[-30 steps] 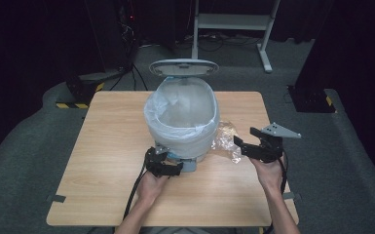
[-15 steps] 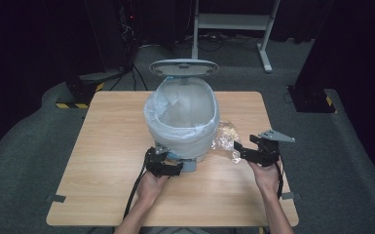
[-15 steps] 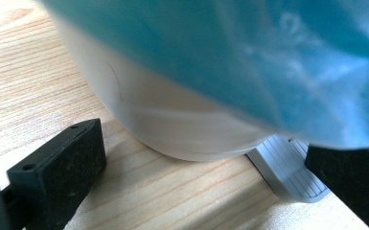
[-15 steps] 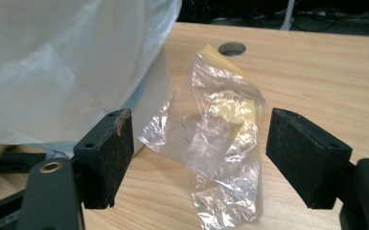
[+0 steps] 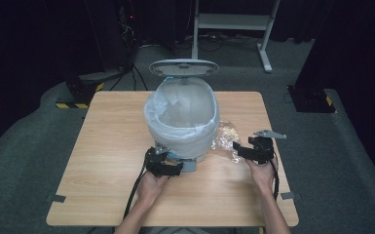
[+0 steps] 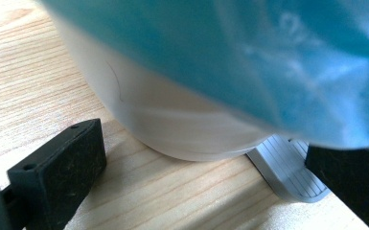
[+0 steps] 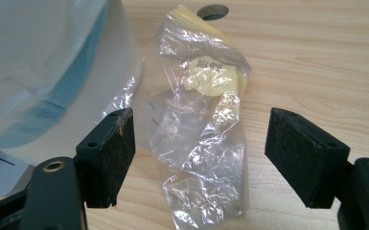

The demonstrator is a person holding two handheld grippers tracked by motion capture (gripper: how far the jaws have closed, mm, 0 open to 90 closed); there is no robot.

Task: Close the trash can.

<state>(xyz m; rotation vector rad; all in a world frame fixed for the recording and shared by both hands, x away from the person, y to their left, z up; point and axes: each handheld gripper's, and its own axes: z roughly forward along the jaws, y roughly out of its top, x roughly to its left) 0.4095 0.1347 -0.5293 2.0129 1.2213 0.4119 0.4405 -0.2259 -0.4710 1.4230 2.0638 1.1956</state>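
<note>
Evidently, step in hand: judged a bin-loading job; the left gripper [image 5: 164,165] sits at the pedal [image 6: 290,167] of the pedal bin [image 5: 182,127], lid [image 5: 183,68] up, while the right gripper [image 5: 253,150] lines up on the crumpled plastic bag [image 7: 199,129].
Bag's place: flat on the worktop [image 5: 102,146], at 3 o'clock of the bin, just beside its base.
Left jaws: wide apart, gripping nothing, flanking the bin's foot.
Right jaws: wide apart, empty, the bag between them.
Next move: likely closing on the bag's thin film, then lifting over the liner's [image 5: 175,109] rim.
View difference: the right gripper view shows yellow contents with print inside the bag; the high view gives merely a glint.
</note>
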